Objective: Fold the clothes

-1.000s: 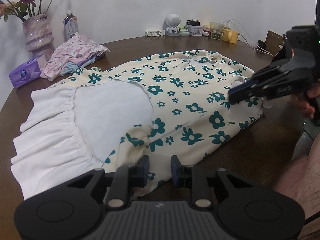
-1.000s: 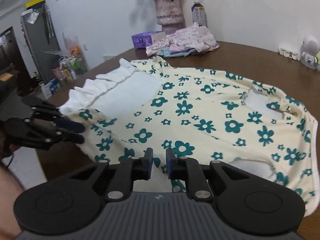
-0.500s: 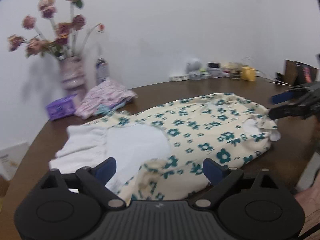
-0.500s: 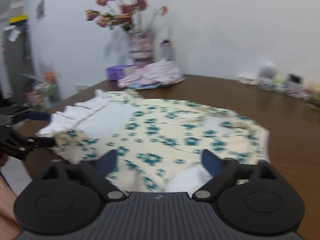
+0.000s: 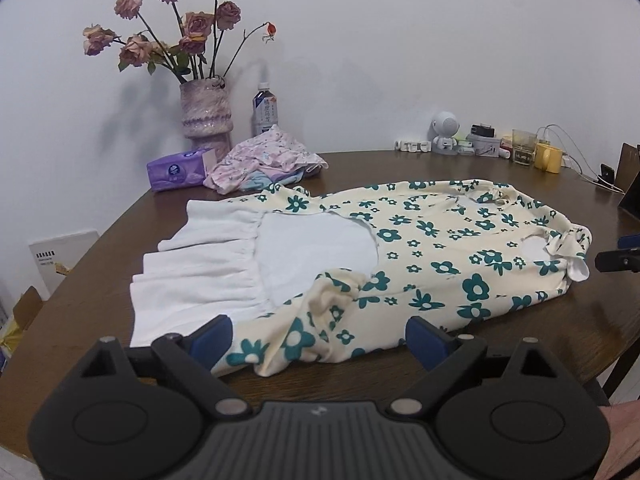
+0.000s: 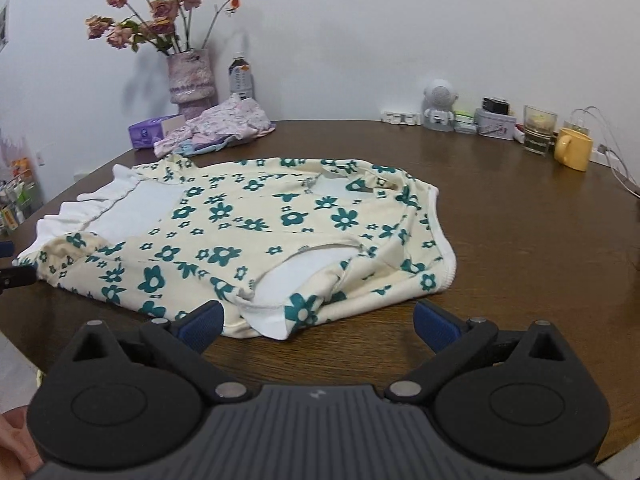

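Between and just ahead of left gripper (image 5: pixel 318 338) fingers: dress (image 5: pixel 420 248) hem, flat on table (image 5: pixel 540 332), untouched. Left fingers wide apart. Right gripper (image 6: pixel 318 322) likewise spread, gripping nothing.

We count one floral dress (image 5: pixel 432 248) spread on one worktop (image 5: pixel 520 336). Behind the dress we see one vase (image 5: pixel 206 112) of roses, one bottle (image 5: pixel 265 109), one purple tissue pack (image 5: pixel 178 169) and one heap of pastel clothes (image 5: pixel 264 158). Right of the vase stand one small white robot figure (image 6: pixel 439 109), one tin (image 6: pixel 495 125), one glass (image 6: pixel 539 130) and one yellow mug (image 6: pixel 573 149).
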Demonstrator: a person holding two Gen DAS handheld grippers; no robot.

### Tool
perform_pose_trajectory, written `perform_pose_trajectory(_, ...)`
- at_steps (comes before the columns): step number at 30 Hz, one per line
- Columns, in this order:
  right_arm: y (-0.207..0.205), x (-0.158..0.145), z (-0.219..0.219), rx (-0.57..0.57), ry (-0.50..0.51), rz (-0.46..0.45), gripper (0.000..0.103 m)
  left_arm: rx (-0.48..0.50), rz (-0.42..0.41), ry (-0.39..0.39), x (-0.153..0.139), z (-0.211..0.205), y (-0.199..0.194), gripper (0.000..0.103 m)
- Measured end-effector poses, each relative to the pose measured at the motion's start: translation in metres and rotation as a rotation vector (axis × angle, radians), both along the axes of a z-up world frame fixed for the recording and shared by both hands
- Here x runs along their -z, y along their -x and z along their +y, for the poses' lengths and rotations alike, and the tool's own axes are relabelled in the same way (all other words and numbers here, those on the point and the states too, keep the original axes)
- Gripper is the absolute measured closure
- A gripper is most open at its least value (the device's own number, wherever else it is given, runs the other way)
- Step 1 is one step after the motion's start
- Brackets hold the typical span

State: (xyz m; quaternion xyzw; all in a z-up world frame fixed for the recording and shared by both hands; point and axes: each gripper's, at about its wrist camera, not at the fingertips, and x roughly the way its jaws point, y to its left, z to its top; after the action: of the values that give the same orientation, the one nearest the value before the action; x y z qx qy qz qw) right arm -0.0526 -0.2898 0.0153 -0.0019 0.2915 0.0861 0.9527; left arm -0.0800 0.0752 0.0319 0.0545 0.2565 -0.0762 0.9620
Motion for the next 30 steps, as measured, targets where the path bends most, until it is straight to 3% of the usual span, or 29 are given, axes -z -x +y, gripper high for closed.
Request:
perform_pose_trajectory(5, 0.0, 0.002, -0.001, 0.01, 0.019, -0.003, 0.0, -0.028, 0.011, -0.073, 0.003, 0.009, -0.001, 0.01)
perform_pose_trajectory(9, -0.004, 0.004, -0.004, 0.019, 0.012, 0.012, 0.0, -0.068, 0.029, 0.0, -0.008, 0.044, -0.006, 0.011)
perform_pose_trajectory(13, -0.01, 0.006, -0.003, 0.024, -0.004, 0.018, 0.0, -0.082, 0.09, 0.05, -0.013, 0.071, -0.018, 0.024)
perform_pose_trajectory(14, -0.012, 0.006, -0.001, 0.017, -0.008, 0.018, 0.0, -0.081, 0.107, 0.06, -0.013, 0.077, -0.021, 0.033)
perform_pose_trajectory(18, -0.018, 0.004, 0.009, 0.002, 0.004, 0.008, 0.0, -0.022, 0.156, 0.077, -0.011, 0.086, -0.033, 0.038)
perform_pose_trajectory(21, -0.024, 0.004, 0.013, 0.009, 0.015, 0.011, 0.0, 0.059, 0.203, 0.039, -0.004, 0.08, -0.042, 0.054)
perform_pose_trajectory(23, -0.027, 0.005, 0.015, 0.016, 0.019, 0.016, 0.0, 0.112, 0.241, 0.019, 0.001, 0.078, -0.048, 0.088)
perform_pose_trajectory(24, -0.028, 0.005, 0.016, 0.021, 0.022, 0.015, 0.0, 0.126, 0.251, 0.007, 0.003, 0.078, -0.05, 0.098)
perform_pose_trajectory(30, -0.035, 0.004, 0.016, 0.05, 0.033, 0.013, 0.0, 0.124, 0.164, -0.012, -0.018, 0.082, -0.057, 0.101)
